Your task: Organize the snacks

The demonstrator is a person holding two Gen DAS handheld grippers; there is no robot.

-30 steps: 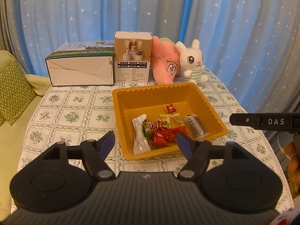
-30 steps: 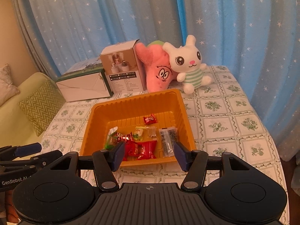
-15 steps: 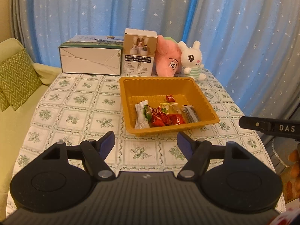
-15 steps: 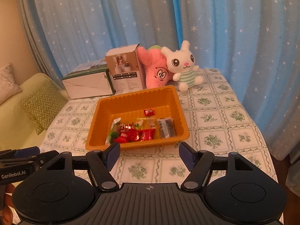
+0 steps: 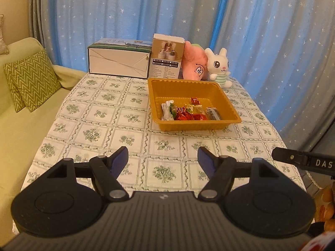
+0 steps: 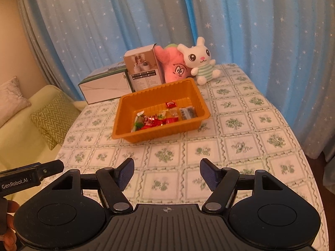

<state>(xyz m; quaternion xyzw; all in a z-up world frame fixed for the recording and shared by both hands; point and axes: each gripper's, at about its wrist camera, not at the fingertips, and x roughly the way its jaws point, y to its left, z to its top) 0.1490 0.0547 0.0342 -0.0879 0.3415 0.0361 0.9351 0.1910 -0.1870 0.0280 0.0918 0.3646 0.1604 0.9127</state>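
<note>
Snacks (image 5: pixel 188 113) all lie in one orange tray (image 5: pixel 184 87) at the far middle of the surface (image 5: pixel 104 113). Both hand-held grippers, left (image 5: pixel 162 159) and right (image 6: pixel 166 172), have pulled back to the near edge, empty and spread wide, the right's jaws having just opened; the sorting looks finished. Two boxes, two plush toys, roughly eight wrapped snacks.

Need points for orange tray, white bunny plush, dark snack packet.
orange tray (image 5: pixel 189 126), left wrist view, front outer wall.
white bunny plush (image 6: pixel 199 56), right wrist view, face.
dark snack packet (image 6: pixel 187 112), right wrist view, middle of the wrapper.
</note>
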